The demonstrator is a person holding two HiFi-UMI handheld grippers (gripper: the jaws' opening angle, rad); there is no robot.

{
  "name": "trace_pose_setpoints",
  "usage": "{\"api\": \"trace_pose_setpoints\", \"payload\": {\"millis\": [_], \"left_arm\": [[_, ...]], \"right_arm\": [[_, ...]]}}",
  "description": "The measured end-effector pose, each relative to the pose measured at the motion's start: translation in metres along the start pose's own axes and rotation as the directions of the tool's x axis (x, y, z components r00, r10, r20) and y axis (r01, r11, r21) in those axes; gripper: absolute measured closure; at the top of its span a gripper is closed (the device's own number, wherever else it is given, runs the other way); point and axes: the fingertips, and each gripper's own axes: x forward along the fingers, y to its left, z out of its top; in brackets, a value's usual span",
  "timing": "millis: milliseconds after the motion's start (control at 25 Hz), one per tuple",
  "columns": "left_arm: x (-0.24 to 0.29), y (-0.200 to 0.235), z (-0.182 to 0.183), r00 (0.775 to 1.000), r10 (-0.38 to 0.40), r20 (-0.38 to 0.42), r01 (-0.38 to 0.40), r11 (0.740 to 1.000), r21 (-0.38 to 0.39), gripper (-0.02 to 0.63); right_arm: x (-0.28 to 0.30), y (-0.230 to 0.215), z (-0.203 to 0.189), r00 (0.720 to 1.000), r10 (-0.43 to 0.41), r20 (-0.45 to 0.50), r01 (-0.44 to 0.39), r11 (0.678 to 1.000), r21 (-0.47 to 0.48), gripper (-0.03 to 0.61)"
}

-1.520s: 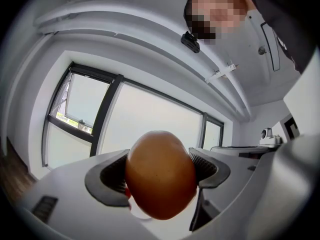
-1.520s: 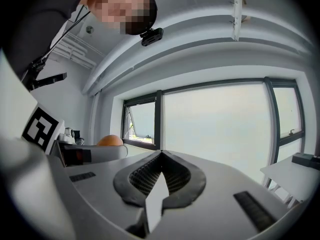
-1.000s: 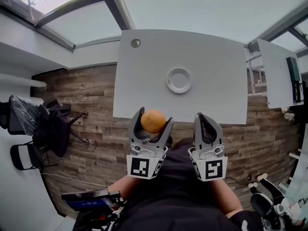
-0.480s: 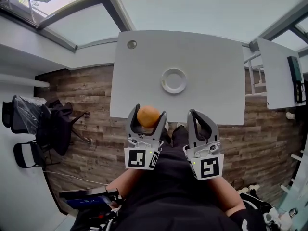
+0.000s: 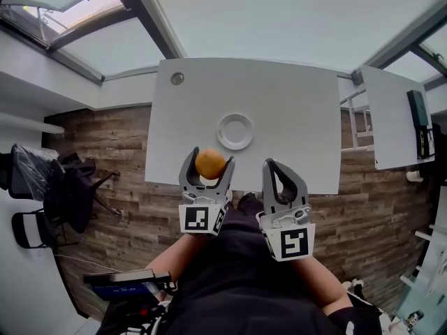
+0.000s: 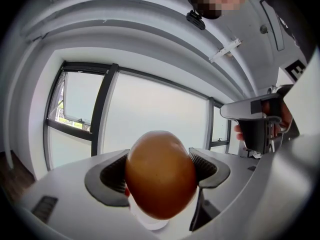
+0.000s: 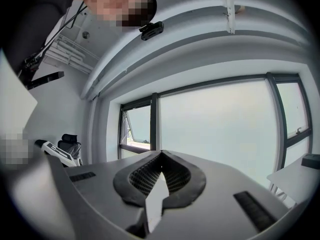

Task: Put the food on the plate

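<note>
Guessing the round orange food (image 5: 210, 165) is light, firm and a bit slippery. Left gripper (image 5: 209, 160) is clamped across its middle, good spot. Right gripper (image 5: 280, 169) is pinched together, empty.

In the left gripper view, the food (image 6: 160, 174) hides nearly all of the plate (image 6: 149, 223) behind it. The dark object (image 5: 418, 124) on the side table (image 5: 387, 117) is too small to identify.
</note>
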Motion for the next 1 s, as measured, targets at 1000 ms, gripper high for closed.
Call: {"api": "trace_pose_setpoints", "payload": {"millis": [1000], "left_arm": [[0.088, 0.014, -0.093, 0.983, -0.024, -0.182, 0.033, 0.998, 0.046, 0.239]], "right_arm": [[0.014, -0.029, -0.003, 1.000, 0.024, -0.008, -0.025, 1.000, -0.014, 0.581]]}}
